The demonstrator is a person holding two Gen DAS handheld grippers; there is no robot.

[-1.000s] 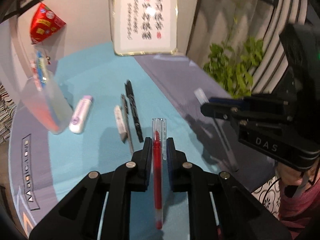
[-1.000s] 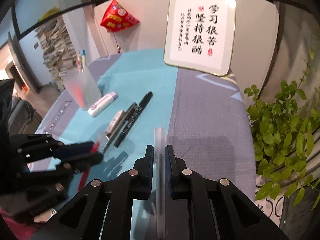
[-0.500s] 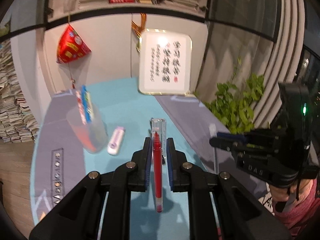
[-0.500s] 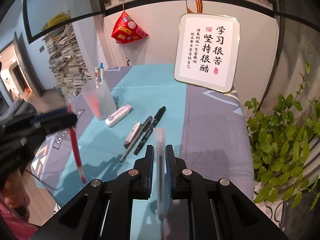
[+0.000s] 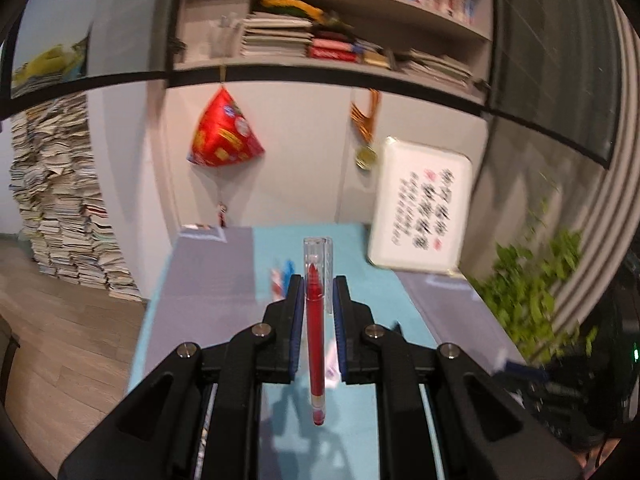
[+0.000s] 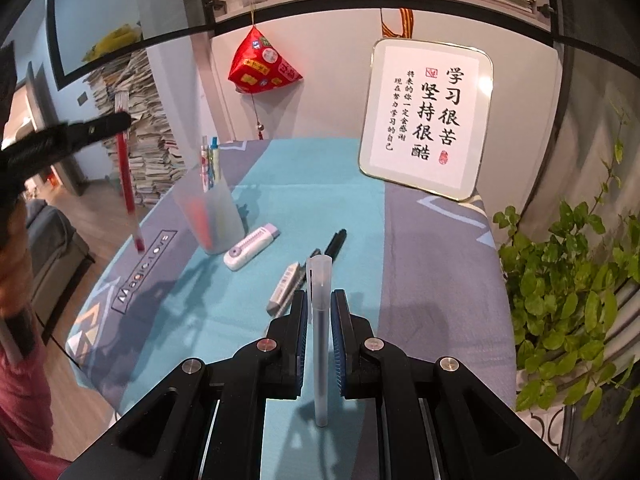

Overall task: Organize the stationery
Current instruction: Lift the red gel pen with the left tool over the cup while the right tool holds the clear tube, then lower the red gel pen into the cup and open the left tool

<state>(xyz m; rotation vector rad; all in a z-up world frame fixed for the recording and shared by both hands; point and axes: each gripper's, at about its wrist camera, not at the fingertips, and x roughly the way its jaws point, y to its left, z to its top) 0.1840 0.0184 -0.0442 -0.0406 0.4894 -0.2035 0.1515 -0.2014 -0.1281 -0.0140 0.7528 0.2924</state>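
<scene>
You are gripping red pen (image 5: 314, 336) in left hand-held gripper (image 5: 316, 312), grey pen (image 6: 320, 320) in right hand-held gripper (image 6: 319, 320); risking knocking over cup (image 6: 208, 216) by misaligned insertion.

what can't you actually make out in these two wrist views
- Left wrist view: the pen cup and loose stationery are almost all hidden behind the left gripper and its red pen; the framed sign is motion-blurred, its text unreadable.
- Right wrist view: the thin pen beside the eraser and black marker runs behind the right gripper holding a frosted grey pen.
- The pens in the cup are blurred through frosted plastic.
</scene>
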